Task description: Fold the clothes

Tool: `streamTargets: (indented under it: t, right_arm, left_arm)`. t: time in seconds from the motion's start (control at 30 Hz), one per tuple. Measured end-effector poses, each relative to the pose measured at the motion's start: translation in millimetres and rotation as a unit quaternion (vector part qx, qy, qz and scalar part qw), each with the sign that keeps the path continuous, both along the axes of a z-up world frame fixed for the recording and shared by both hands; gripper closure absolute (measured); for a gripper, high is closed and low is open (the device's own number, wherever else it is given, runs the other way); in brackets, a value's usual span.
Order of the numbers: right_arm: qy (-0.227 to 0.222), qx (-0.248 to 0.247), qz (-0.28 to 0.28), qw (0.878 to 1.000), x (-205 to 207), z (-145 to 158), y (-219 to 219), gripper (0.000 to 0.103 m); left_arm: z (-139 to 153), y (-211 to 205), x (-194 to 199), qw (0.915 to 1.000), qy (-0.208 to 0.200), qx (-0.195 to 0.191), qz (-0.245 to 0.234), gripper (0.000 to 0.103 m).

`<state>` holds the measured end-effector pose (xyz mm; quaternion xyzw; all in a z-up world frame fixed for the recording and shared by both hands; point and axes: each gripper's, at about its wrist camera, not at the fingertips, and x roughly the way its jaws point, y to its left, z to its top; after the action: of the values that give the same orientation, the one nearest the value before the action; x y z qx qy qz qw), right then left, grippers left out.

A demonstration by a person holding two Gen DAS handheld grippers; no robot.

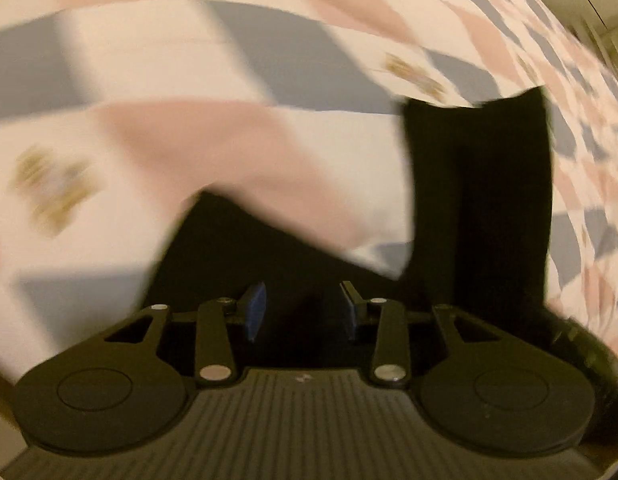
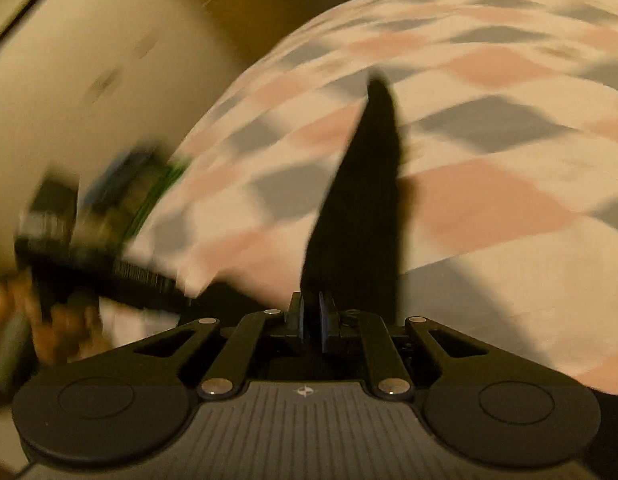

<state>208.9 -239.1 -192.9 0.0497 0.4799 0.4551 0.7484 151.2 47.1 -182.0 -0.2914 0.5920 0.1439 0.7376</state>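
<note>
The left gripper hangs with its jaws wide apart above the black garment, gripping nothing; the garment lies on the checked bedspread, reaching toward 1 o'clock; the right gripper is pinched narrow on the garment's edge, which runs toward 12 o'clock; both views are blurred.

Warm dim light, checked pink-grey-white bedspread, pale wall beside the bed.
</note>
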Motion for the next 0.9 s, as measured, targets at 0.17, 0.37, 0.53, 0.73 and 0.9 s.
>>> streamTargets:
  t: [0.17, 0.37, 0.53, 0.73, 0.9]
  right_arm:
    - [0.034, -0.015, 0.113, 0.993, -52.7, -15.7, 31.7, 0.053]
    - [0.092, -0.045, 0.069, 0.992, -68.8, -25.2, -3.9, 0.052]
    - [0.177, -0.035, -0.045, 0.983, -71.5, -37.5, -68.4, 0.052]
    - [0.318, 0.064, -0.263, 0.909, -91.0, -62.0, -141.6, 0.051]
    - [0.406, 0.188, -0.422, 0.789, -122.2, -90.0, -167.7, 0.050]
  left_arm:
    - [10.3, 1.8, -67.9, 0.9978, -0.003, -0.001, 0.066, 0.069]
    - [-3.5, -16.2, -103.6, 0.9901, -0.028, -0.032, 0.134, 0.068]
    - [-19.0, -11.1, -111.8, 0.9795, -0.049, -0.048, 0.189, 0.068]
    - [-42.7, 2.5, -102.3, 0.9713, -0.047, -0.063, 0.224, 0.067]
    - [-45.0, 4.5, -90.8, 0.9819, -0.037, -0.057, 0.177, 0.067]
